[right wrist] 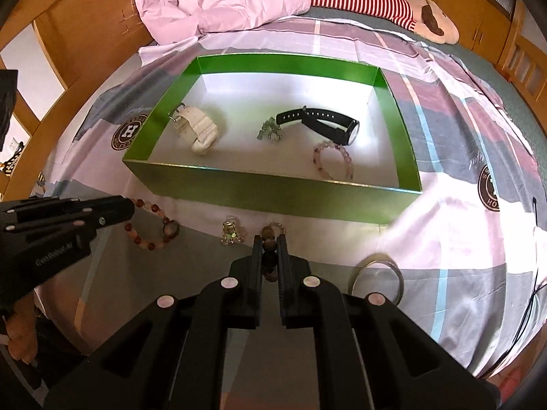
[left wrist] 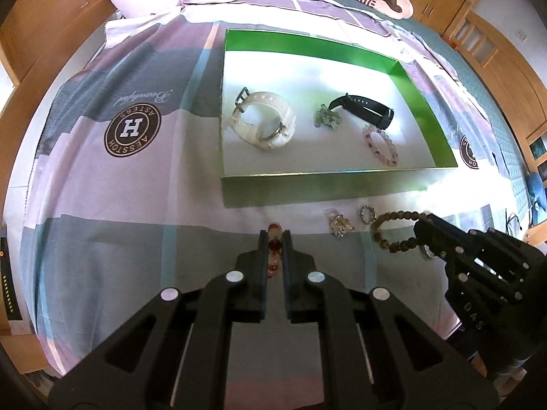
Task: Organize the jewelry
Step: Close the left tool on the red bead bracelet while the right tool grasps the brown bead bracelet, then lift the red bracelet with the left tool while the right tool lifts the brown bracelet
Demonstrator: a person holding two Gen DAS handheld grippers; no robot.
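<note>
Left gripper [left wrist: 274,239]: mine, low centre of the left wrist view, jaws pinched tight on the red bead bracelet [right wrist: 150,225]; in the right wrist view the loop shows at my fingertips, middle left.
White watch [left wrist: 261,121]: lying in the left part of the green tray [left wrist: 307,188], centre of frame.
Green charm cluster [left wrist: 324,118]: mid-tray, just beside the black watch [left wrist: 365,109].
Pink bead bracelet [left wrist: 381,145]: right part of the tray, near the front wall.
Clear brooch [left wrist: 340,225]: on the bedspread [left wrist: 102,205] in front of the tray, a small ring [left wrist: 366,213] just right of it.
Right gripper [right wrist: 269,244]: low centre of its own view, jaws clamped shut on the brown bead bracelet [left wrist: 393,232].
Silver bangle [right wrist: 377,275]: lower right there, on the bedspread.
</note>
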